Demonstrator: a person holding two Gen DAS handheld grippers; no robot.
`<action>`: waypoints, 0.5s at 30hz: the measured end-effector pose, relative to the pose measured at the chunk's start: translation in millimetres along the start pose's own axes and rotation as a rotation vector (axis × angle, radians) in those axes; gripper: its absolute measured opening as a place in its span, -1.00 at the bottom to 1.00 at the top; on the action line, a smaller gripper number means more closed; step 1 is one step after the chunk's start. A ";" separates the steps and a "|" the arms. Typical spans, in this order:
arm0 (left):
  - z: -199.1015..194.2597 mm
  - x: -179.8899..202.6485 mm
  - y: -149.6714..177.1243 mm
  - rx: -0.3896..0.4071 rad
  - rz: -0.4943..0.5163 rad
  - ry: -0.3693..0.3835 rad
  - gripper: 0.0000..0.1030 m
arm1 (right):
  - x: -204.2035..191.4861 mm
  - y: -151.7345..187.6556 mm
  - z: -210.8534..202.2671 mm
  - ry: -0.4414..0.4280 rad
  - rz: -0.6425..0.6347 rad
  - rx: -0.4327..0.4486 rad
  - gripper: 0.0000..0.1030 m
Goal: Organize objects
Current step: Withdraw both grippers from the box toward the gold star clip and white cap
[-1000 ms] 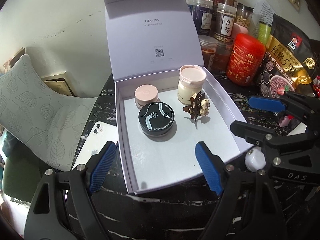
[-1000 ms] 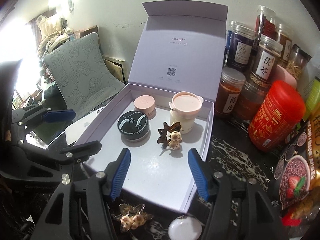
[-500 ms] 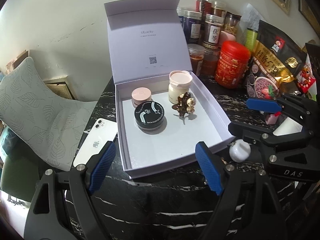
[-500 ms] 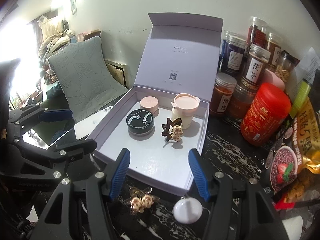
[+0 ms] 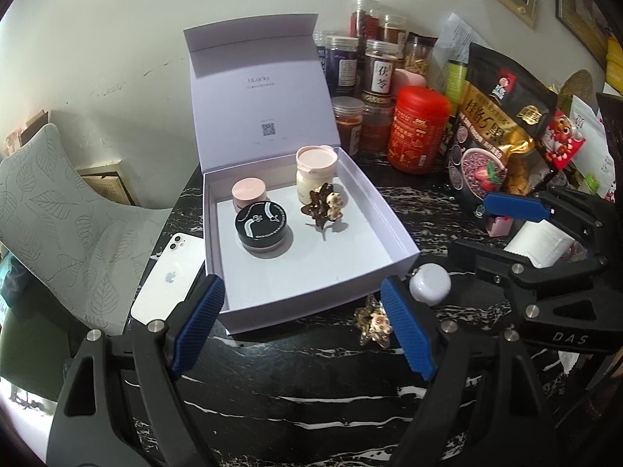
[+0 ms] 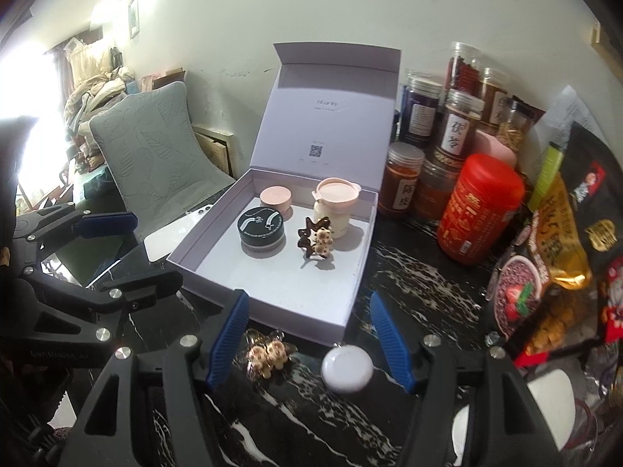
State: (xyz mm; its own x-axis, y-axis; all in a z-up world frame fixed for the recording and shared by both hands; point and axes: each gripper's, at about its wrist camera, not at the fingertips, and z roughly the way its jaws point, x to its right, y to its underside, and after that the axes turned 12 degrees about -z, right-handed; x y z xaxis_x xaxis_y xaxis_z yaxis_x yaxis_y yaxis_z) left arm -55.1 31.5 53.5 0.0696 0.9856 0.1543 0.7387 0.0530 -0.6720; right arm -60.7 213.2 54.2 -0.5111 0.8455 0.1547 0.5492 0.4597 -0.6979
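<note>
A: Pale lilac card is what the gift box point(image 5: 311, 292) is made of, as seen from the left wrist; its lid is stood upright against the wall, and it is set on the black marbled table point(image 5: 292, 381). What is held inside?

B: A black jar point(image 5: 263, 227), a small pink-capped jar point(image 5: 249, 193) just behind it, a cream bottle point(image 5: 314, 175) with a pink cap, and a brown hair clip point(image 5: 323, 208) with pale beads are seen at the far end. The left gripper point(image 5: 301, 327) is held before the near wall, jaws spread wide and empty.

A: And from the right wrist?

B: The same box point(image 6: 307, 311) is seen with the four items grouped at the back. In front of it, on the table, a clear clip with bear charms point(image 6: 268, 354) and a white round compact point(image 6: 346, 367) are laid between the released, empty jaws of the right gripper point(image 6: 307, 338).
</note>
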 end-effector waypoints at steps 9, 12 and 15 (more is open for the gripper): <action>-3.0 14.5 14.2 0.007 0.020 0.017 0.71 | 5.1 20.9 -22.5 0.050 0.030 0.003 0.40; 0.4 18.2 20.6 0.001 0.024 0.023 0.72 | 6.8 29.0 -23.6 0.057 0.040 -0.006 0.40; 6.0 21.2 27.6 -0.014 0.028 0.028 0.72 | 7.7 38.2 -21.2 0.058 0.053 -0.022 0.40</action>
State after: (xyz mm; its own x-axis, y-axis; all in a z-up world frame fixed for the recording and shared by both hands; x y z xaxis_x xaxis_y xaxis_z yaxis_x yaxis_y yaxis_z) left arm -37.2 54.7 33.8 0.1093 0.9817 0.1561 0.7453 0.0230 -0.6664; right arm -29.7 243.0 43.5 -0.4424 0.8827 0.1588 0.5893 0.4196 -0.6904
